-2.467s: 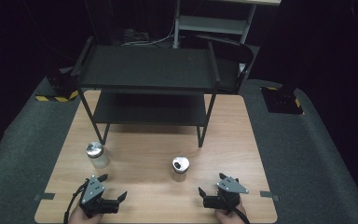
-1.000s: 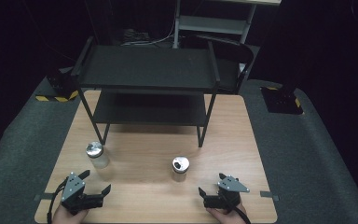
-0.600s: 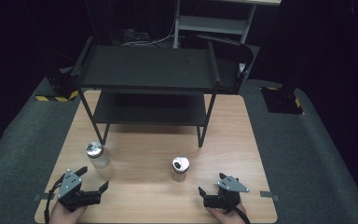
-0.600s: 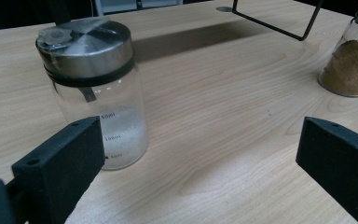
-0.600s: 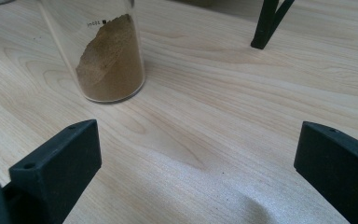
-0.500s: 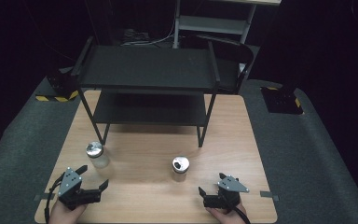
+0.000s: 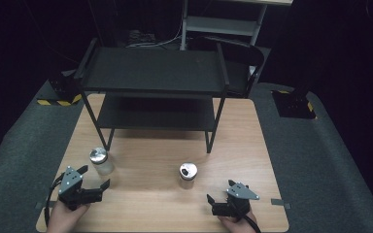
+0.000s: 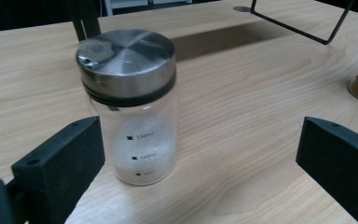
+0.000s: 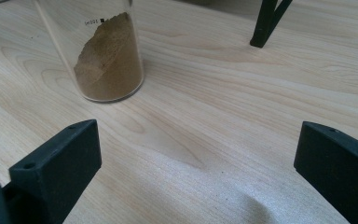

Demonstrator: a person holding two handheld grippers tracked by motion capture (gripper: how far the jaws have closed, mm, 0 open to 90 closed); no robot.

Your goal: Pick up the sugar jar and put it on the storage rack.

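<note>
1. Standing in a dark room: a light wooden table (image 7: 252, 145) with grey carpet around it.
2. Occupying the far half of the table: a black two-tier shelf rack (image 7: 155, 73), its thin legs planted on the wood.
3. Sitting behind the rack, off the table: a pale grey shelving unit (image 7: 223, 22), with cables lying beside it.
4. Standing upright near the front left: a clear glass jar with steel lid (image 8: 128, 100), holding a little white powder at the bottom.
5. Showing on that jar: small printed measure marks with tiny figures, too blurred to read.
6. Hovering just in front of this jar: the left gripper (image 7: 93, 182), jaws spread wide and gripping nothing, the jar sitting nearer the left jaw in the left gripper view without touching it.
7. Standing near the front centre: a second glass jar (image 9: 100, 51), part filled with brown powder heaped to one side, bearing a small unreadable printed mark.
8. Resting low near the front right edge: the right gripper (image 7: 219, 204), jaws likewise spread and grasping nothing, bare wood lying between them.
9. Blocking neither jar: open tabletop in front of each gripper.
</note>
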